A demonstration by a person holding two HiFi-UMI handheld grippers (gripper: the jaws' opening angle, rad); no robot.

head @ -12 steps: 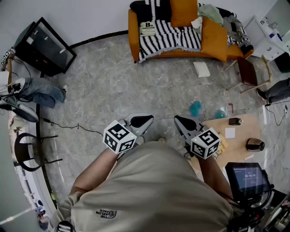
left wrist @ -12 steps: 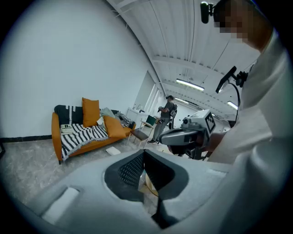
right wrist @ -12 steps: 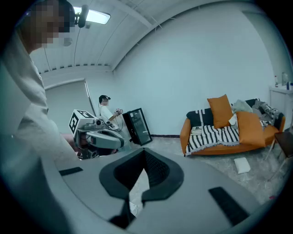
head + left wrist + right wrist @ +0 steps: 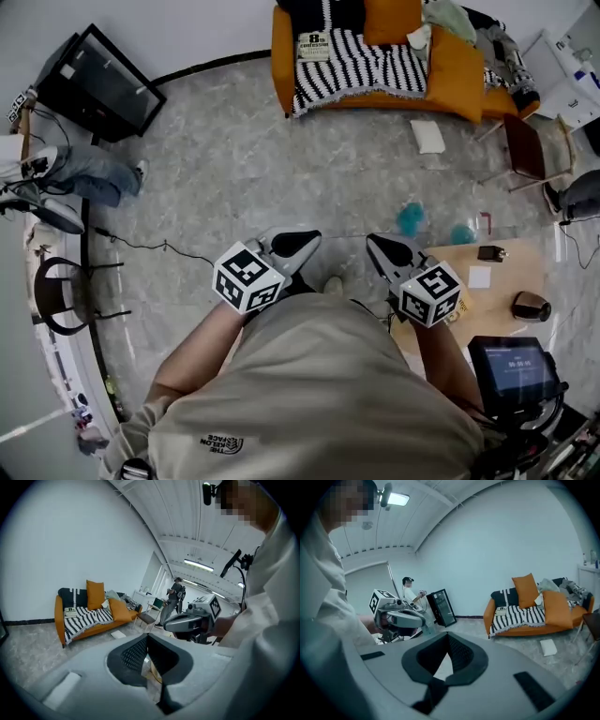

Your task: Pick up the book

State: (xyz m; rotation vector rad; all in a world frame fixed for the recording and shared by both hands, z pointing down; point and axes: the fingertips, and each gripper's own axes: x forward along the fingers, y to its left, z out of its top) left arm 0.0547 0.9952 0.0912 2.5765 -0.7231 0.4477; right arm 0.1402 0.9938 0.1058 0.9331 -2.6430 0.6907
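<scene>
A white book with a green cover panel (image 4: 312,45) lies on the striped blanket at the left end of the orange sofa (image 4: 450,75), far across the floor from me. The same book (image 4: 70,611) shows small in the left gripper view and again, as the book (image 4: 501,611), in the right gripper view. My left gripper (image 4: 298,242) and right gripper (image 4: 382,248) are held side by side in front of my body, pointing toward the sofa. The left gripper (image 4: 147,638) is shut with nothing in it. The right gripper (image 4: 448,637) is shut and empty too.
A white flat item (image 4: 428,136) lies on the floor before the sofa, a dark chair (image 4: 525,150) to its right. A wooden table (image 4: 497,295) at my right holds a dark cup (image 4: 530,305) and a phone. A black cabinet (image 4: 98,84) and a seated person's legs (image 4: 84,173) are at left.
The room has slid slightly toward the top of the head view. Both grippers stay shut and in nearly the same place.
</scene>
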